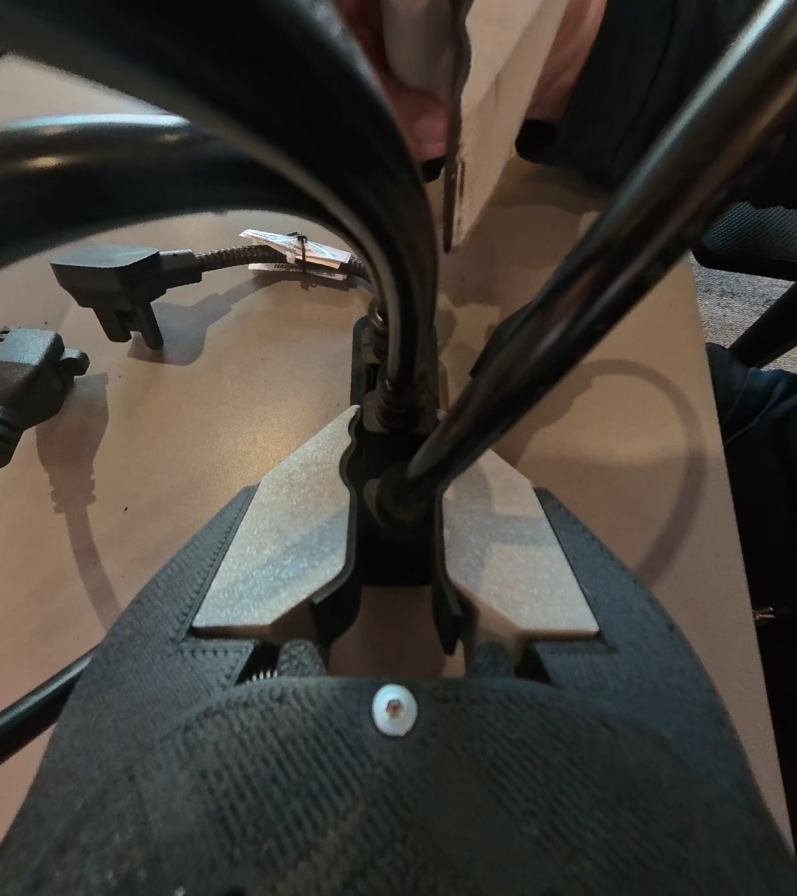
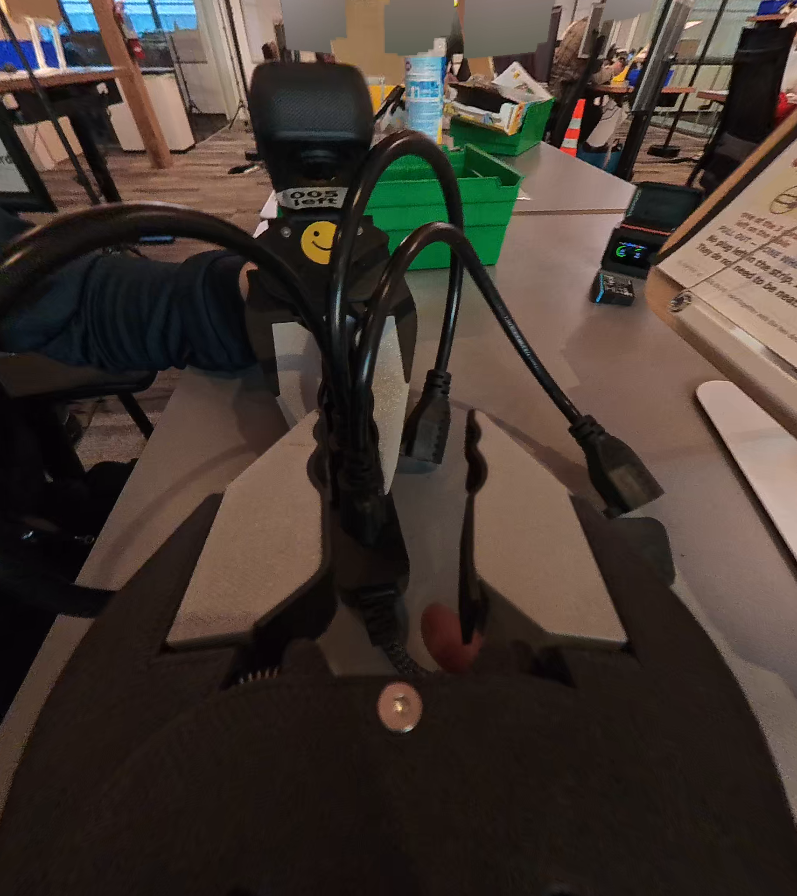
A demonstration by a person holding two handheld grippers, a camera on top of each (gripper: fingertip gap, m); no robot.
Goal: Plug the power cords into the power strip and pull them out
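Note:
A black power strip (image 2: 372, 572) lies along the table between both grippers, with a red switch (image 2: 450, 635) at its near end. Several black plugs stand in it, and their cords (image 2: 353, 252) arch upward. My right gripper (image 2: 392, 422) is closed on the switch end of the strip. My left gripper (image 1: 396, 436) is shut on the nearest plug (image 1: 396, 499) in the strip (image 1: 361, 359). It shows opposite in the right wrist view (image 2: 343, 412), held by a hand in a dark sleeve. Two loose cord ends (image 2: 428, 426) (image 2: 622, 477) hang by the table.
The strip's own plug (image 1: 110, 286) on a braided cable and another cord connector (image 1: 13, 383) lie on the table left of the strip. Green bins (image 2: 440, 208), a small screen device (image 2: 629, 252) and an instruction board (image 2: 774, 252) stand farther off. The table edge (image 1: 707, 388) runs close by. My right fingertips sit around 8 centimeters from my left ones.

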